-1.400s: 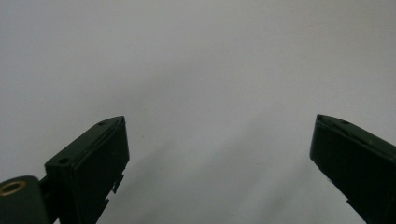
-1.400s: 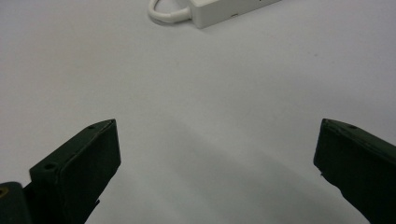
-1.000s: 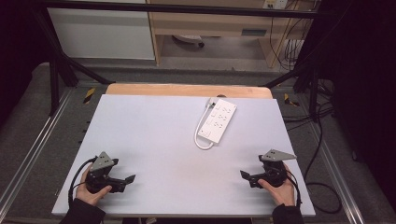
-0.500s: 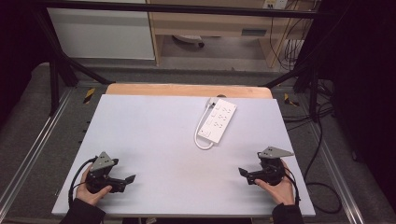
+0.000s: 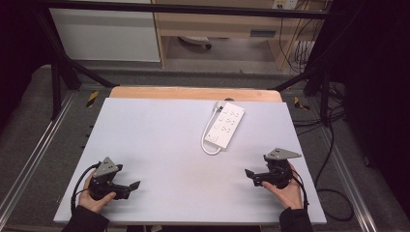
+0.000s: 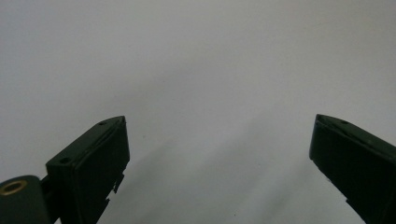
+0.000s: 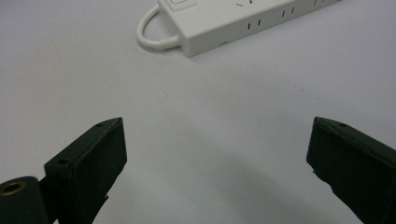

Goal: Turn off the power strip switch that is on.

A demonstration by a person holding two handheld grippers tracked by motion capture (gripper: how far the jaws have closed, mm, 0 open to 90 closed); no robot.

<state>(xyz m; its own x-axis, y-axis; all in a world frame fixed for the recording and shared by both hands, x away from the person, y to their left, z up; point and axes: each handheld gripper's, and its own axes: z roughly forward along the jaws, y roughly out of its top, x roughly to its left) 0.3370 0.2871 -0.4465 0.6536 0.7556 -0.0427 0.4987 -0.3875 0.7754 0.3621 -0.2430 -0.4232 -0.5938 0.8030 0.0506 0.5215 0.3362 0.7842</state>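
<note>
Item: white power strip (image 5: 225,126) with looped cord, lying flat at the far right-centre of the surface (image 5: 159,145); right gripper (image 5: 252,175) and left gripper (image 5: 131,185) fingers spread wide, empty, well apart from it; risk: hard, slim casing likely skids if pinched off-centre.

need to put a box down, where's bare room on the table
The table is bare across its left half and middle, from the far wooden edge down to the left gripper. The strip between the left and right gripper is free too. The only crowded patch is far right, around the power strip.
</note>
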